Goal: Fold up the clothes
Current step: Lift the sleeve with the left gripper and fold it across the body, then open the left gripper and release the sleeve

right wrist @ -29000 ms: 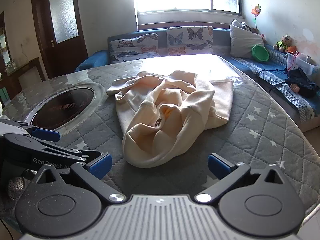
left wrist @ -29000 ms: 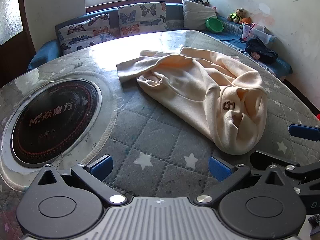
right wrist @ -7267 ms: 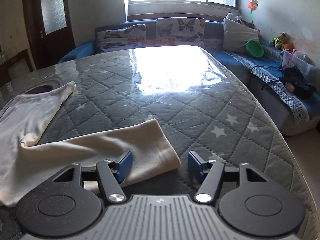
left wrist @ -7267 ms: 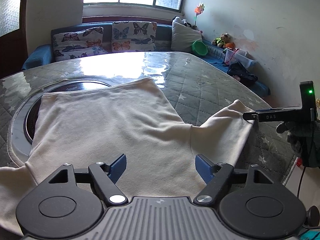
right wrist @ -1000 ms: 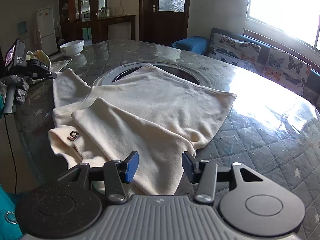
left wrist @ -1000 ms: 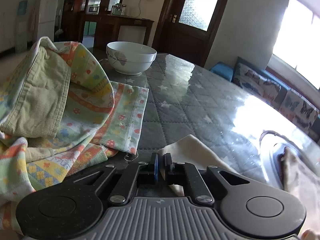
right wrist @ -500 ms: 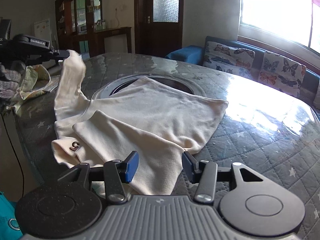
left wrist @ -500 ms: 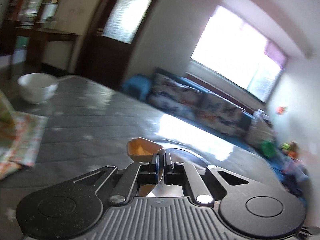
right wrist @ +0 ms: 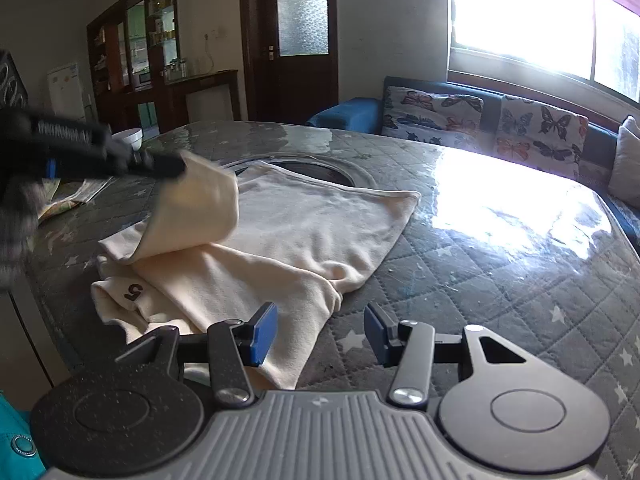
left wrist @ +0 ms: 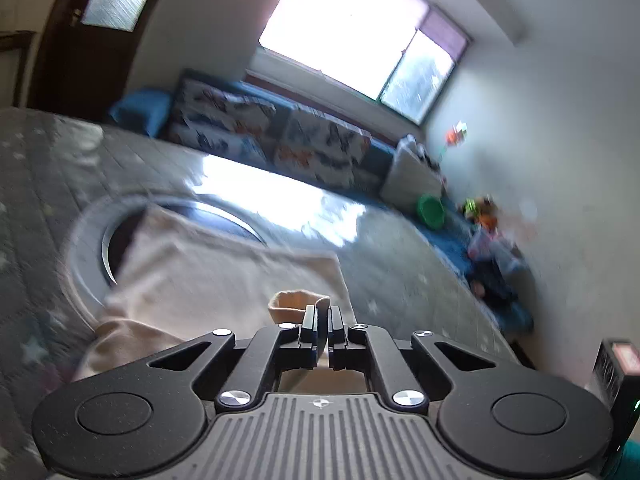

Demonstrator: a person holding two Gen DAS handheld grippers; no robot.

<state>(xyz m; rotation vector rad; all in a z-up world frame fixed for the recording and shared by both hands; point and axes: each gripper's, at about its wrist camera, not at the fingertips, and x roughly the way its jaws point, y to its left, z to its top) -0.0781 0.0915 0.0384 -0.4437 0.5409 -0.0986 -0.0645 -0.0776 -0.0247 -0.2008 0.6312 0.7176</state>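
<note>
Your left tool [left wrist: 322,322] is clenched on the cuff of the cream garment's sleeve [right wrist: 192,216], lifting it above the body of the cream garment [right wrist: 304,236] spread on the quilted desk [right wrist: 500,264]. Your right tool [right wrist: 320,334] is released, jaws half apart, gripping nothing, just above the garment's near edge.

A grey quilted counter [right wrist: 500,264] with white stars fills the room's middle. A round dark inset [right wrist: 320,170] sits in the counter's top. A white bowl [right wrist: 129,136] and patterned cloth [right wrist: 66,196] rest at its far left edge. Beyond the counter, butterfly cushions [right wrist: 436,110] line a blue sofa [right wrist: 346,114] beneath a bright window [right wrist: 536,20]. A green bowl [left wrist: 431,210] lies on that sofa.
</note>
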